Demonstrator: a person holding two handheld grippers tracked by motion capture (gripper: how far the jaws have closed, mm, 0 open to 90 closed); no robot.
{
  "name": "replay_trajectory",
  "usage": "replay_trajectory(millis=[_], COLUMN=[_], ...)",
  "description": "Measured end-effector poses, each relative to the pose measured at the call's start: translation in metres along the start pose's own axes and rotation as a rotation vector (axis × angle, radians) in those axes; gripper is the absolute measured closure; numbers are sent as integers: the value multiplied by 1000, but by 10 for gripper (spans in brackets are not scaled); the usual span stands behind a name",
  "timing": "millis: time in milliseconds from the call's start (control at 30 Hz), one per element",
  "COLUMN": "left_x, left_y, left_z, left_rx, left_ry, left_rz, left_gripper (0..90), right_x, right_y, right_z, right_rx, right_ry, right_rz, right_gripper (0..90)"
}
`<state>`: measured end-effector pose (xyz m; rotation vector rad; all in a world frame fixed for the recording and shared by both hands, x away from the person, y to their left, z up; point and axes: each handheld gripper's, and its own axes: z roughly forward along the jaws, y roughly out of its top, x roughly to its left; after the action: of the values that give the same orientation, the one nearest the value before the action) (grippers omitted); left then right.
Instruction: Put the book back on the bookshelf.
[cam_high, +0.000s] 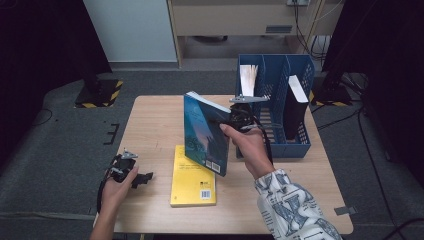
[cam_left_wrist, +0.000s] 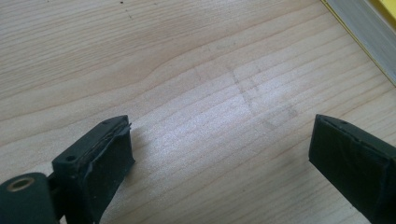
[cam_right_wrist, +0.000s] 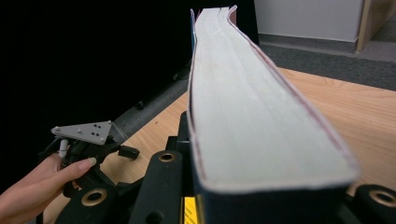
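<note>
The right claw (cam_high: 235, 120) is clamped on the blue book (cam_high: 206, 132), holding it upright above the table (cam_high: 150, 120), page edges up (cover facing 9 o'clock), just at 9 o'clock of the blue file rack (cam_high: 275, 100). The left claw (cam_high: 142, 178) rests low, jaws wide apart, holding nothing, at 9 o'clock of the yellow book (cam_high: 192, 182).

The high view looks forward and down over the whole pale wooden desk (cam_high: 150, 120) from its near edge. The left gripper view skims the desktop closely; the right gripper view faces along the blue paperback book (cam_right_wrist: 243, 102), sharing the thin yellow book (cam_high: 192, 175) with both.
</note>
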<state>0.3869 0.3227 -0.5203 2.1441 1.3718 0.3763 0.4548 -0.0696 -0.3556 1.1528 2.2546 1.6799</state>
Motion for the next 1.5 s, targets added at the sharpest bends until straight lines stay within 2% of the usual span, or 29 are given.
replay_trajectory(millis=[267,500,600,800,933,1400,1500], left_x=[-1,-3,-2,-5,-7,-9,-9], left_y=[-1,0,0,-1,-1,-4,-4], left_z=[1,4,6,8,9,9,9], left_rx=[1,-23,-38,-50,-39,-54,-56], left_ry=[5,11,29,28,42,39,39], left_rz=[8,17,22,22,48,50,51], left_gripper=[56,50,46,42,36,15,15], right_x=[-4,-2,0,0,-3,-15,-18], right_y=[-2,-4,-7,-12,-16,-35,-40], right_z=[-9,-23,-35,-51,-64,-105,-113], right_rx=[-16,-32,-37,-42,-43,-48,-53], right_ry=[-3,-2,-1,0,-13,-78,-88], right_rz=[18,23,26,32,35,42,59], right_gripper=[738,738,737,737,737,737,737])
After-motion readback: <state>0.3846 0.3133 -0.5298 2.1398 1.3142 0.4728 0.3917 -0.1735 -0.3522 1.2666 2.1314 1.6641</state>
